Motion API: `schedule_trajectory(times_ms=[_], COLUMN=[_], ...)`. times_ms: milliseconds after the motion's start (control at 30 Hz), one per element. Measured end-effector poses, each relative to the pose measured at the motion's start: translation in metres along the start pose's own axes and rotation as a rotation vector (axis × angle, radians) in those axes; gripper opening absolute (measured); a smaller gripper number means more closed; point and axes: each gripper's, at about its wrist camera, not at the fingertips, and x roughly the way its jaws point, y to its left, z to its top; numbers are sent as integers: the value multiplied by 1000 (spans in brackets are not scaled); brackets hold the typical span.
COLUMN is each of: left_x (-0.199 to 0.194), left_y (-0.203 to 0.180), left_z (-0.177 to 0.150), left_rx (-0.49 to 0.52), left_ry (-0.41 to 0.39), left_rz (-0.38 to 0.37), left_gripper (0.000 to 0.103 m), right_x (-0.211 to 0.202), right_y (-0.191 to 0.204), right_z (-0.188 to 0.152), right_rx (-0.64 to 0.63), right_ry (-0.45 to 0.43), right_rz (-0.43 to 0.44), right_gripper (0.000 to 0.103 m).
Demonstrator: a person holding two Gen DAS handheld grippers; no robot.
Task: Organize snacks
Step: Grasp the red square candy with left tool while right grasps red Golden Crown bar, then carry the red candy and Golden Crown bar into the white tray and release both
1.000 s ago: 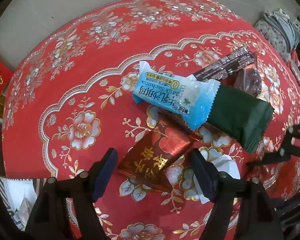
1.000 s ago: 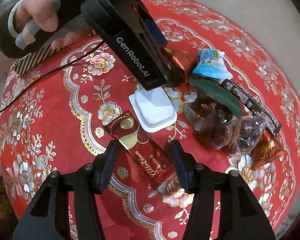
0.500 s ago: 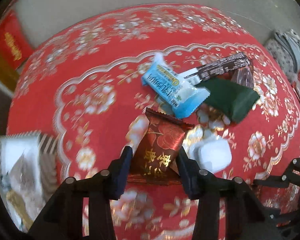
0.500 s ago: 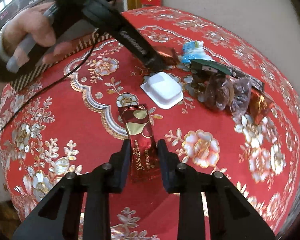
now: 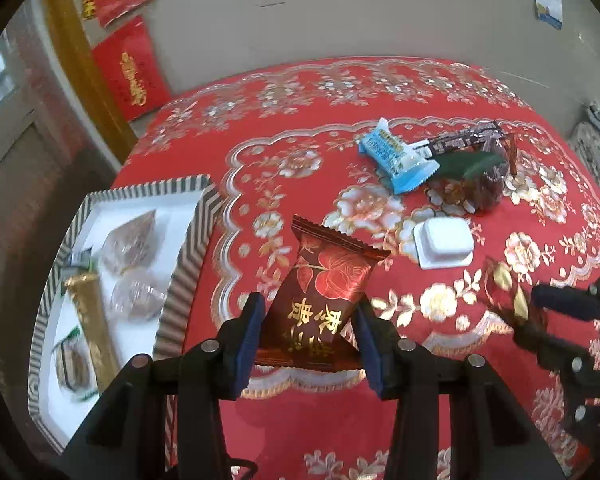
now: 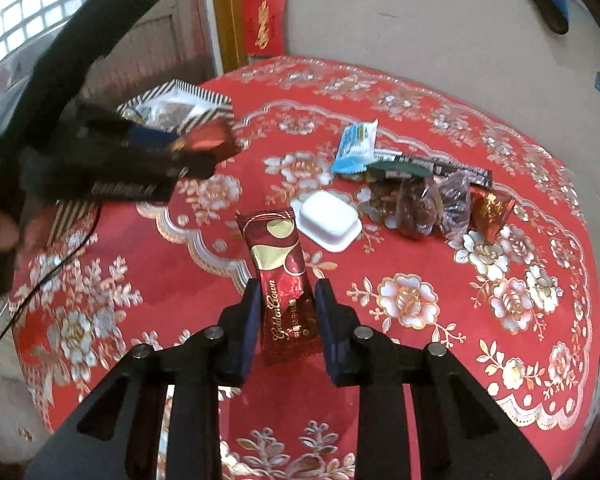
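Pinching red bar (image 6: 284,280) — long axis along right gripper (image 6: 286,312), far end tilted left

A dark red snack packet (image 5: 323,300) is clamped in the left claw (image 5: 307,332), lifted above the red-clothed worktop (image 5: 300,128), beside a striped tray (image 5: 188,240).

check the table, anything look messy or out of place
Yes: the loose snacks lie heaped and overlapping on the tablecloth, not in the striped tray. A white tub sits upside down beside them.
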Motion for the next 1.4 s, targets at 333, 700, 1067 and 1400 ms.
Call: schedule_trajectory(times_ms=[333,700,1067,1400], left_x=[-20,-29,-43,-55], left_y=[12,28,50,87], left_z=[-27,-36,-36,-35], left_rx=[-52,-86,-123,-168], left_ry=[-44,-63,-90,-108], left_rz=[38,45,58,105], left_gripper=[45,45,45,45], right_x=[-1,4,11,24], right_y=[11,26,45,72], right_z=[8,21,43,68], right_rx=[49,65,61,33], right_ry=[-48,-69,-94,-108], right_rz=[-11,-11,6,40], right_gripper=[25,25,25,25])
